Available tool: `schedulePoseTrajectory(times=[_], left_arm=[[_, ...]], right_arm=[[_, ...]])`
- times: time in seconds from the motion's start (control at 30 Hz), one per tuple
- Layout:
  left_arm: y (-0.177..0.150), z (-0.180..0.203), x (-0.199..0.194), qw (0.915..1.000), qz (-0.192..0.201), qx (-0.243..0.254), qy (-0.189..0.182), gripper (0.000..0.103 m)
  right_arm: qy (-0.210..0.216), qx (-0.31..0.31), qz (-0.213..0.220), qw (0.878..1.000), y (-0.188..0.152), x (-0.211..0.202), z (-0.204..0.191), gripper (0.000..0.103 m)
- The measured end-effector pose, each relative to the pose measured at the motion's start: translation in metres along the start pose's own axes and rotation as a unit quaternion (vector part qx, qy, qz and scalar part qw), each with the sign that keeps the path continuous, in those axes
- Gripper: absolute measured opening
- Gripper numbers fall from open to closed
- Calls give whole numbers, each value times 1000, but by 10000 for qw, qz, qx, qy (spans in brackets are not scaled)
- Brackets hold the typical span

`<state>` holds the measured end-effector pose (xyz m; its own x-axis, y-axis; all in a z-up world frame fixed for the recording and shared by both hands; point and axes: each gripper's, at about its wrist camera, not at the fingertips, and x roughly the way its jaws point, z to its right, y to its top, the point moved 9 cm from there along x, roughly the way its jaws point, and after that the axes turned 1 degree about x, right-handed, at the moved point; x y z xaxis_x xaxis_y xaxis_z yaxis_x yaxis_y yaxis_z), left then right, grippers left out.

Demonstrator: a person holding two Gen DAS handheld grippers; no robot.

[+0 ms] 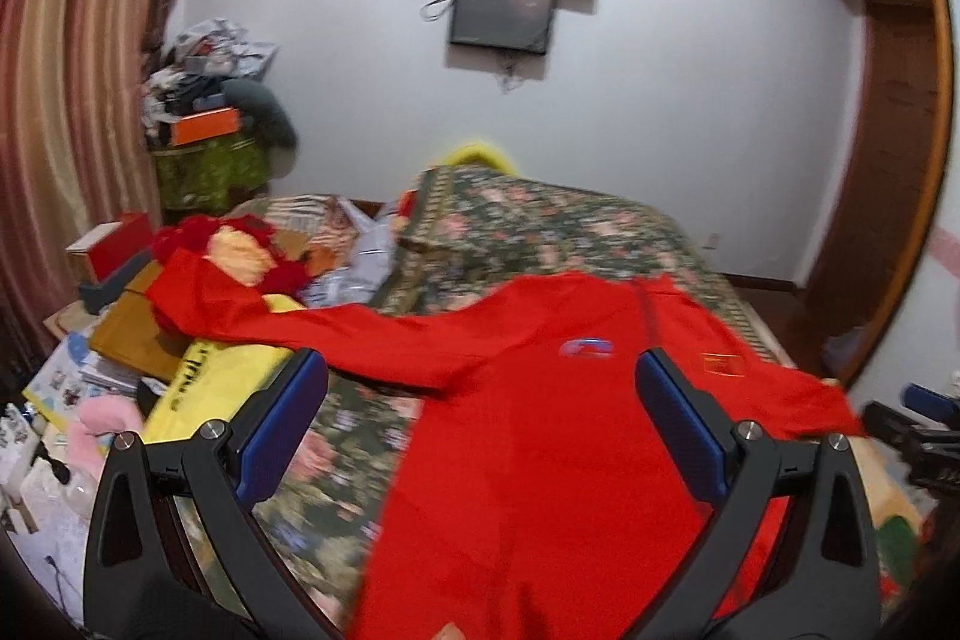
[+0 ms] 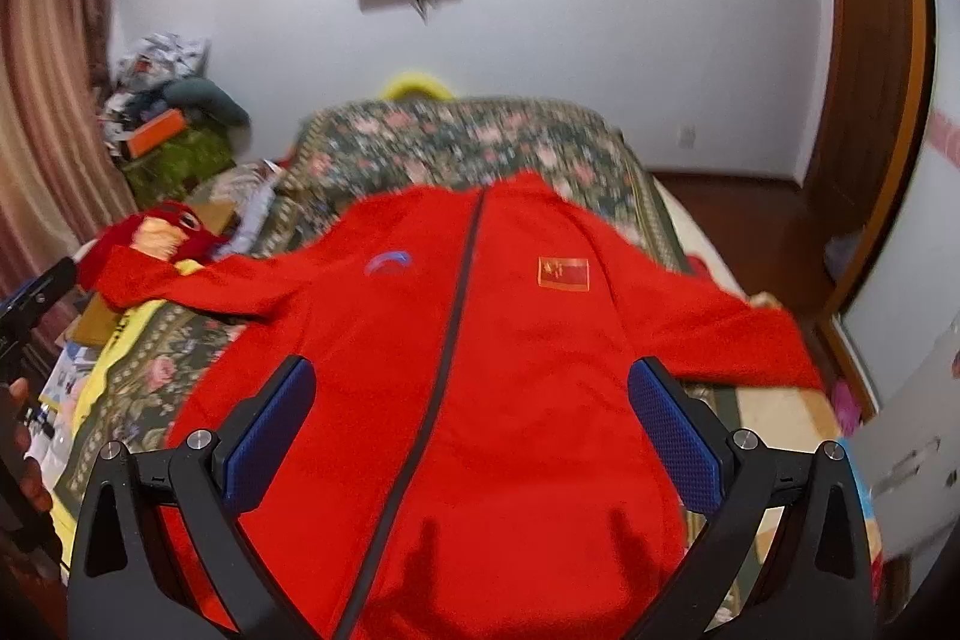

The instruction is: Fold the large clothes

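The red jacket (image 2: 480,352) lies flat on the bed (image 2: 456,142), front side up, zip closed, both sleeves spread out wide. The left gripper (image 1: 480,424) hangs over the jacket's lower part, wide open, holding nothing. The right gripper (image 2: 471,424) is also wide open and empty, over the jacket's middle.

One sleeve reaches onto the messy pile (image 1: 198,292) beside the jacket. I think it could snag there and drag things along when folded. The soft cloth may also slip or bunch up. I see no clear boxes or baskets with things inside near the jacket.
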<state>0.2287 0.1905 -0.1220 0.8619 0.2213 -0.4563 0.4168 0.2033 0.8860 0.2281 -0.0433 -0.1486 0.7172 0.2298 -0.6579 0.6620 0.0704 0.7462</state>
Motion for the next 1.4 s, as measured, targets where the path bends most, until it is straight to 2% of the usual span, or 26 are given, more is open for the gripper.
schedulePoseTrajectory(times=[0.1,0.2,0.37,0.5,0.6,0.77,0.87,0.97,1.03,1.17,1.2,1.27,1.4], left_arm=[[-3,-27,35,9993,-169,94,323,103],[-10,-52,70,9977,-459,171,471,103],[-23,-93,126,9945,-977,-78,367,103],[-29,-131,159,9914,-1154,-411,466,103],[-35,-156,189,9858,-1482,-759,207,103],[-49,-203,235,9677,-1949,-1597,23,103],[-62,-231,257,9475,-2179,-2336,-157,103],[-72,-255,270,9260,-2218,-3042,-271,96],[-74,-269,277,9191,-2136,-3298,-286,91],[-76,-293,293,9097,-2039,-3611,-207,89],[-78,-299,299,9051,-2059,-3716,-156,86],[-80,-308,307,8981,-2099,-3864,-41,77],[-72,-316,315,9007,-2091,-3797,281,51]], right_arm=[[-170,156,-280,9993,5,22,9,103],[-474,284,-423,9976,14,41,19,103],[-784,179,-295,9963,38,62,25,103],[-819,40,-258,9963,53,80,23,103],[-815,-46,-374,9960,55,98,20,103],[-760,-211,-747,9941,44,129,12,103],[-725,-264,-965,9923,31,142,9,103],[-663,-292,-1151,9907,23,151,7,103],[-624,-260,-1244,9899,20,156,7,103],[-484,-57,-1379,9892,15,160,9,103],[-461,9,-1394,9892,14,161,10,103],[-426,142,-1406,9890,12,160,13,103],[-291,462,-1469,9876,10,157,17,103]])
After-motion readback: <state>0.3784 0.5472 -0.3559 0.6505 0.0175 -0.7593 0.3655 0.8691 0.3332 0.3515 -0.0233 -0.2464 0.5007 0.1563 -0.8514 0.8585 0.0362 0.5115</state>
